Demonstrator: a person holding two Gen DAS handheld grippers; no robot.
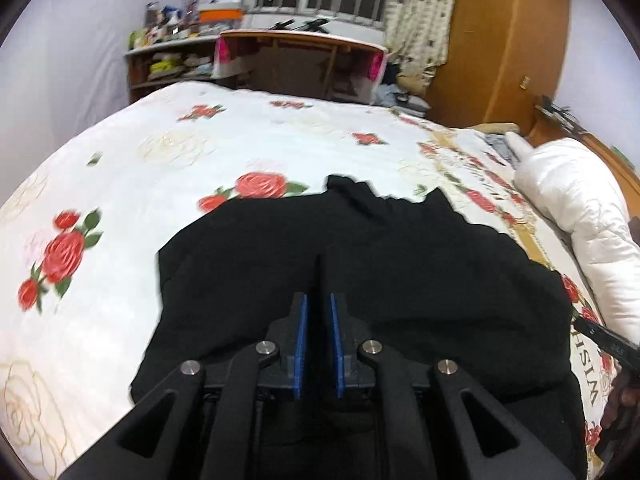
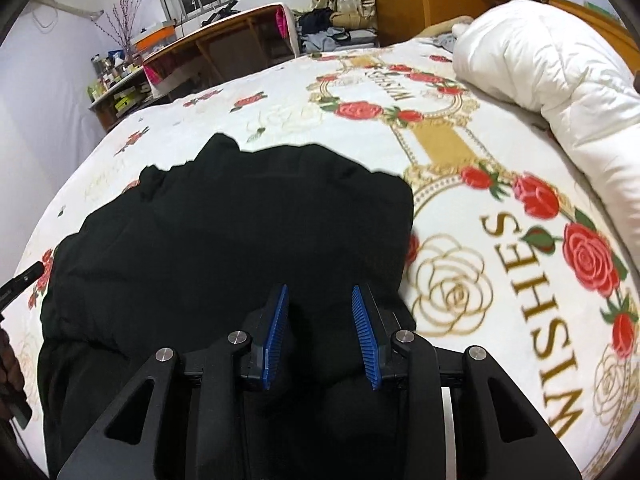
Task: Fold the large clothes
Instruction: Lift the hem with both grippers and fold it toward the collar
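Note:
A large black garment [image 1: 360, 260] lies bunched on the rose-print bedspread [image 1: 160, 160]; it also fills the middle left of the right wrist view [image 2: 240, 232]. My left gripper [image 1: 319, 304] is shut on a thin upright fold of the black cloth, held between its blue pads [image 1: 302, 344]. My right gripper [image 2: 320, 296] has its blue pads [image 2: 276, 336] a moderate gap apart with black cloth bulging between them. The tip of the right gripper [image 1: 604, 338] shows at the right edge of the left wrist view.
A rolled white duvet [image 2: 560, 80] lies along the bed's right side. A wooden desk [image 1: 300, 64], cluttered shelves [image 1: 168, 60] and a wooden wardrobe [image 1: 508, 40] stand beyond the bed. The bedspread [image 2: 480, 240] extends left and right of the garment.

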